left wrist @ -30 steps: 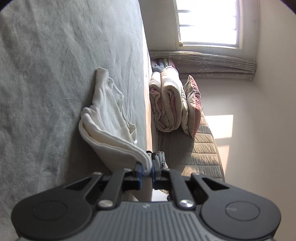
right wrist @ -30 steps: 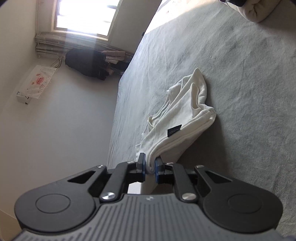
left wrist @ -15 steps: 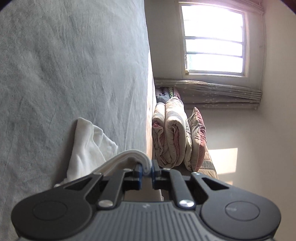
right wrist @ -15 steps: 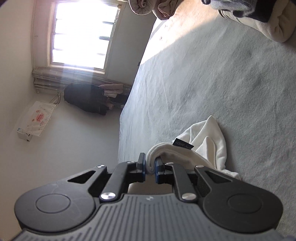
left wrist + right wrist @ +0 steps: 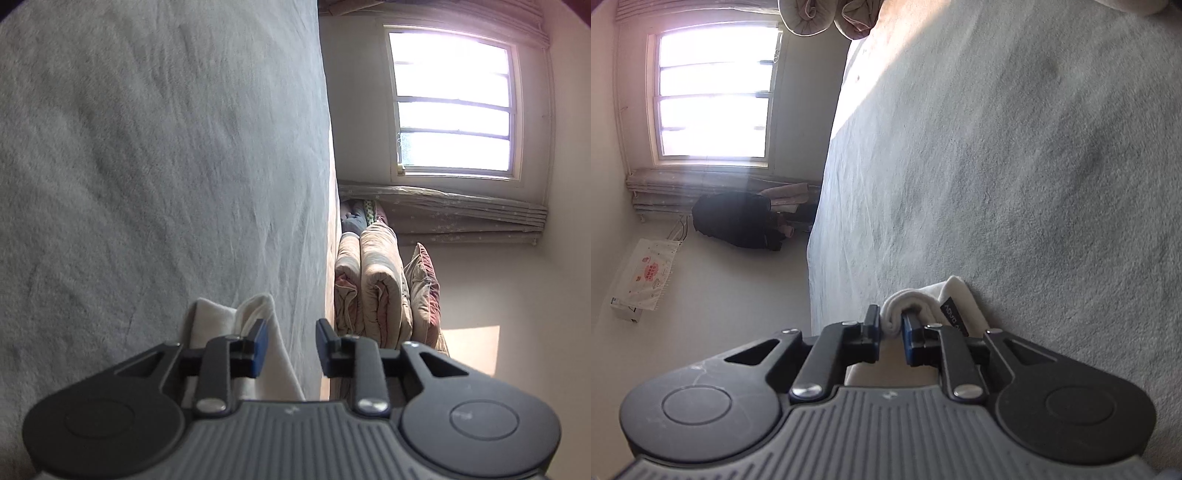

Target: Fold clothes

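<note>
The left claw [image 5: 290, 345] stands with its jaws apart, holding nothing; the white garment [image 5: 255, 332] lies just beside and under its left finger on the grey bed [image 5: 155, 166], near the bed's edge. The right claw [image 5: 891, 330] is clamped on a rolled fold of the white garment, whose black label [image 5: 951, 314] shows beside the right finger.

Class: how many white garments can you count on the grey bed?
1. The white garment lies on the grey bed, right in front of both grippers; the gripper bodies hide most of it, so more cloth may be hidden.
</note>
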`<state>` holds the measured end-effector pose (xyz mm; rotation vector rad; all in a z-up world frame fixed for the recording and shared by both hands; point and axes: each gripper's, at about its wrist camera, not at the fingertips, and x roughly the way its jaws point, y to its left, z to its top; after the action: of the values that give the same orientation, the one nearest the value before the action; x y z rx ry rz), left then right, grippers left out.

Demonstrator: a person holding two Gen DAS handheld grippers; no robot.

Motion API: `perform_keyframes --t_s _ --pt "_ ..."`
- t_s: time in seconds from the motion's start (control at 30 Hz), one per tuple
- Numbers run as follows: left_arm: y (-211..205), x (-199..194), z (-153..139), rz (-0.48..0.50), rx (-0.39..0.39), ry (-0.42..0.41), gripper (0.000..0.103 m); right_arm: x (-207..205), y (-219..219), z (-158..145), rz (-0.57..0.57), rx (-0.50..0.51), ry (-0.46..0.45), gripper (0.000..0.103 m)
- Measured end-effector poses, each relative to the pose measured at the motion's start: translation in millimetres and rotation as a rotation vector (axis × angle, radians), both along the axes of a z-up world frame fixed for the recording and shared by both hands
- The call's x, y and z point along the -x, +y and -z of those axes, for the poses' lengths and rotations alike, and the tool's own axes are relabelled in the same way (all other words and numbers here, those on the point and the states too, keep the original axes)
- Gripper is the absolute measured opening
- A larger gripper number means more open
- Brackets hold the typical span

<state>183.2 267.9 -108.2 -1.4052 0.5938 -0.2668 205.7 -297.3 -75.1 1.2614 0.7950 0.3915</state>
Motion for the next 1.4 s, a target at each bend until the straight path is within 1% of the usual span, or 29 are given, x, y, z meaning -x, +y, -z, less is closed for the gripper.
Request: perform_keyframes --t_s 0.07,0.13,0.17,0.2,0.3,0.37,0.4,0.5,0.53,0.57,0.6,0.63,0.67,0.7,0.73,0.77,0.83,0.87,0.93,1.0,1.07,1.1,1.17,1.23,1.27,1.3,1.33,1.37,1.4 --pt "3.9 0.5 -9.8 -0.009 -0.07 -0.016 0.04 1.5 -1.5 -8.4 -0.026 0.048 -0.024 0.018" --pt "3.9 -0.4 -20.3 0.006 -0.176 -0.023 0.042 5.9 -0.8 -20.2 -0.021 0.1 -0.067 0.025" --pt "1.2 -2.7 -24.6 0.02 -0.226 -0.024 0.043 8.2 -0.4 -26.3 -0.016 0.127 -0.09 0.04" --pt "-1.6 -4.9 -28.7 0.035 -0.278 -0.026 0.043 10.4 -0.6 -31.2 -0.009 0.151 -0.117 0.051" --pt "-10.6 -9.8 -37.5 0.077 -0.454 -0.038 0.043 15.2 0.7 -43.4 0.012 0.228 -0.193 0.051" --pt "-19.1 -15.0 -39.8 0.101 -0.547 -0.046 0.043 14.7 10.8 -47.9 -0.011 0.342 -0.216 0.051" --pt "-23.1 -17.7 -40.2 0.11 -0.579 -0.049 0.043 14.4 16.2 -50.0 -0.025 0.403 -0.226 0.051" --pt "-33.1 -23.5 -38.3 0.132 -0.683 -0.052 0.042 15.2 42.4 -48.9 -0.088 0.622 -0.263 0.051" --pt "-37.9 -25.8 -38.4 0.125 -0.715 -0.05 0.037 16.5 49.7 -46.7 -0.102 0.684 -0.277 0.051" --pt "-42.2 -27.5 -38.4 0.118 -0.747 -0.049 0.026 17.8 56.2 -44.5 -0.113 0.739 -0.291 0.051" --pt "-44.8 -26.9 -38.3 0.112 -0.774 -0.055 0.013 17.9 62.7 -40.8 -0.113 0.798 -0.308 0.05" --pt "-48.1 -25.2 -39.0 0.108 -0.803 -0.072 0.01 17.6 69.1 -36.6 -0.107 0.858 -0.326 0.044" --pt "-53.5 -20.5 -41.8 0.096 -0.853 -0.1 0.008 18.0 76.0 -34.6 -0.107 0.906 -0.35 0.022" --pt "-58.1 -15.3 -44.5 0.084 -0.9 -0.129 0.008 20.5 81.3 -29.5 -0.096 0.959 -0.376 0.009" --pt "-60.2 -9.4 -47.7 0.071 -0.933 -0.153 0.007 24.2 86.2 -27.5 -0.077 1.005 -0.409 0.009" --pt "-62.6 -7.5 -51.1 0.056 -0.95 -0.173 0.007 23.1 88.6 -27.8 -0.053 1.028 -0.439 0.006" --pt "-62.5 -5.2 -56.2 0.032 -0.973 -0.202 0.007 18.4 90.0 -29.8 -0.005 1.047 -0.488 0.006" --pt "-62.8 -5.0 -58.0 0.024 -0.986 -0.211 0.007 17.2 89.3 -31.0 0.012 1.048 -0.498 0.006" --pt "-65.4 -11.5 -56.6 0.031 -1.017 -0.19 0.007 6.7 90.6 -32.5 0.02 1.072 -0.504 0.006" --pt "-67.7 -18.7 -50.0 0.053 -1.061 -0.154 0.008 -5.8 92.1 -28.6 -0.009 1.093 -0.476 0.006" --pt "-70.1 -25.3 -35.1 0.09 -1.107 -0.1 0.009 -15.2 94.0 -19.4 -0.052 1.112 -0.422 0.006" --pt "-68.7 -26.4 -31.0 0.092 -1.099 -0.09 0.01 -17.9 94.7 -14.5 -0.071 1.116 -0.393 0.006" --pt "-65.6 -25.9 -34.4 0.089 -1.079 -0.068 0.015 -18.6 93.7 -12.9 -0.084 1.112 -0.372 0.008" --pt "-62.4 -25.1 -40.2 0.091 -1.058 -0.036 0.019 -16.4 90.8 -18.1 -0.088 1.103 -0.357 0.014" --pt "-60.1 -23.1 -44.2 0.099 -1.045 -0.02 0.024 -14.4 88.7 -21.6 -0.092 1.095 -0.344 0.02" --pt "-57.5 -19.7 -48.3 0.113 -1.026 -0.01 0.034 -11.3 83.7 -25.4 -0.095 1.071 -0.327 0.029" --pt "-54.5 -16.1 -52.2 0.128 -1.005 -0.001 0.038 -7.9 77.8 -29.3 -0.097 1.041 -0.307 0.036" --pt "-50.8 -12.0 -55.8 0.146 -0.982 0.004 0.042 -1.9 71.2 -32.8 -0.101 0.999 -0.294 0.047" --pt "-47.6 -7.8 -59.7 0.154 -0.968 0.017 0.044 3.2 63.9 -35.7 -0.104 0.958 -0.279 0.052"
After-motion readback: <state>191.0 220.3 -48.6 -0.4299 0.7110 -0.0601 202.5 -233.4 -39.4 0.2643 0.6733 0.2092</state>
